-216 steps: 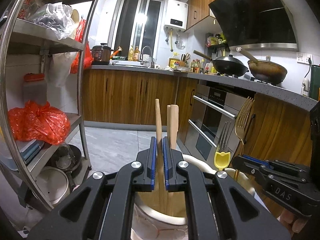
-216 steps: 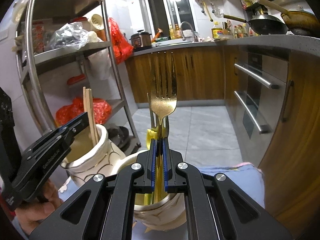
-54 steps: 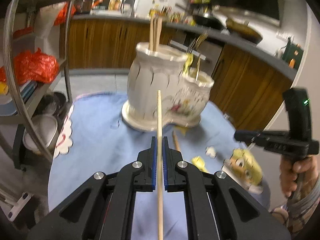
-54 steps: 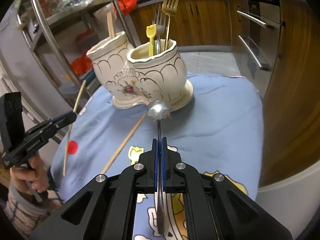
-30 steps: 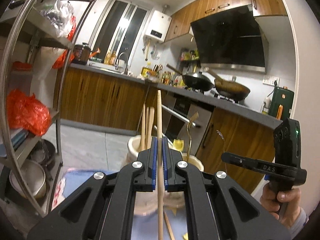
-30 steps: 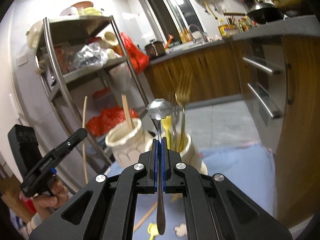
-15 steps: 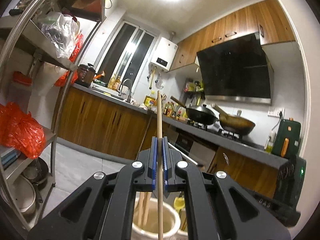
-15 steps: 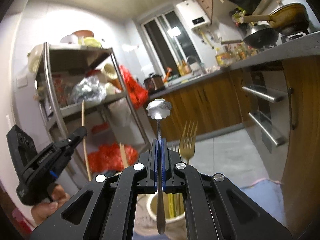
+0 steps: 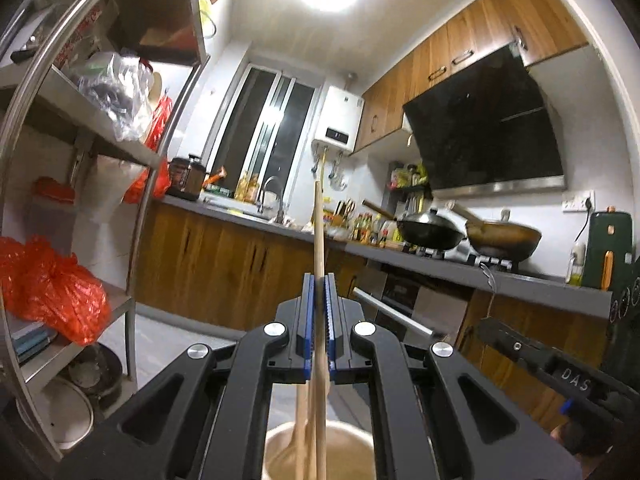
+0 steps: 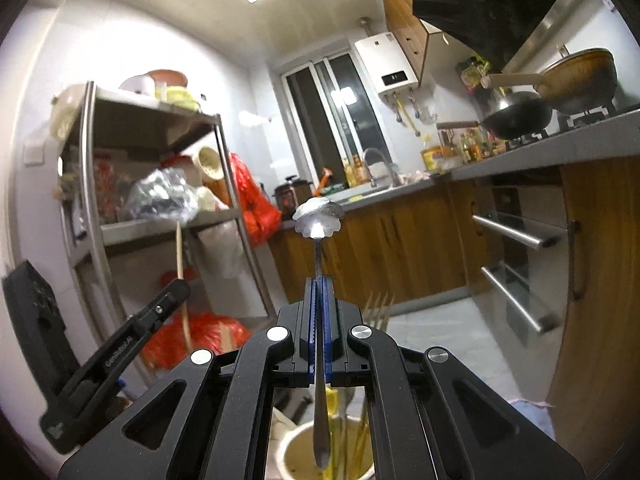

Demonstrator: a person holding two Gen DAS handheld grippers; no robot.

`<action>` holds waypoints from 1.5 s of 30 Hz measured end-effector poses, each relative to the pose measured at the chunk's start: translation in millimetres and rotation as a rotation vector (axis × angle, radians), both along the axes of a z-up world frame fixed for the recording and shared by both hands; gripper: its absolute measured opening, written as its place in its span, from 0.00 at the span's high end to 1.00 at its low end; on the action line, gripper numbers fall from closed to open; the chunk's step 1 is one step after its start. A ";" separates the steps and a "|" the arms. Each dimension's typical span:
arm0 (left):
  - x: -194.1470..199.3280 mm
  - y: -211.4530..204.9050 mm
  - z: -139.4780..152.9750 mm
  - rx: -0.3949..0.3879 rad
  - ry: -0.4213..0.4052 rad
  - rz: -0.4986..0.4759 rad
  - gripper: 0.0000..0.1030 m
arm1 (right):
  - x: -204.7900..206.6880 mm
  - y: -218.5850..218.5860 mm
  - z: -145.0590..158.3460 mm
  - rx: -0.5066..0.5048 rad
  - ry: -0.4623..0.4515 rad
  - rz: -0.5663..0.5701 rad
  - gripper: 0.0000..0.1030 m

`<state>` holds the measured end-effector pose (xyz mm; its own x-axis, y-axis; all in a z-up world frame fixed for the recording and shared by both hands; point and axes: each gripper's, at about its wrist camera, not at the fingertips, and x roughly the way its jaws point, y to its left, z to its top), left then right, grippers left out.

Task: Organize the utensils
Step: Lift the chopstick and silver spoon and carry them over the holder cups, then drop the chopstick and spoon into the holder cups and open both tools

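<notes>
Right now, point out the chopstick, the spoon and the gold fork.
chopstick (image 9: pixel 319 232), left wrist view, on the bare shaft above the jaws.
spoon (image 10: pixel 318 217), right wrist view, on the scalloped bowl at the top.
gold fork (image 10: pixel 379 310), right wrist view, on the tines.

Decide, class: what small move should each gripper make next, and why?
Probably lower both straight down. The left gripper is shut on an upright chopstick over the cup already holding chopsticks; the right gripper is shut on a spoon, handle down over the fork cup.
</notes>
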<state>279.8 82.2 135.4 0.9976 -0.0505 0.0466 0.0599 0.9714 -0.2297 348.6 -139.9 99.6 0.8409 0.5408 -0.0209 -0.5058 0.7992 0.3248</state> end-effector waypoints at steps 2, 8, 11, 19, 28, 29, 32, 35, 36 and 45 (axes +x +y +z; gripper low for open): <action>-0.4 -0.8 -5.9 0.011 0.015 0.007 0.95 | 4.6 4.9 -8.0 -0.032 0.012 -0.016 0.96; -4.7 -4.5 -19.7 0.039 0.049 0.017 0.95 | 7.7 12.5 -26.3 -0.099 0.034 -0.033 0.96; -9.2 -6.4 -26.6 0.056 0.074 0.018 0.95 | 4.7 13.3 -32.6 -0.122 0.051 -0.030 0.96; -17.4 -13.2 -35.4 0.112 0.132 0.024 0.95 | -3.1 18.1 -46.5 -0.185 0.095 -0.011 0.96; -4.0 -12.2 -40.3 0.155 0.257 0.042 0.95 | 2.0 25.4 -57.7 -0.231 0.163 0.011 0.96; -2.4 -11.9 -40.8 0.155 0.270 0.038 0.95 | 2.9 25.8 -58.3 -0.232 0.170 0.013 0.96; 0.5 -12.2 -42.2 0.165 0.290 0.041 0.95 | 4.3 25.7 -58.3 -0.238 0.177 0.012 0.96; 1.7 -13.9 -43.3 0.182 0.300 0.050 0.95 | 5.7 24.6 -58.6 -0.239 0.186 0.013 0.94; 2.1 -14.1 -43.3 0.183 0.303 0.050 0.95 | 6.0 24.3 -59.1 -0.239 0.188 0.013 0.92; -0.6 -9.1 -41.4 0.170 0.294 0.049 0.66 | 0.9 17.3 -55.4 -0.226 0.174 0.006 0.72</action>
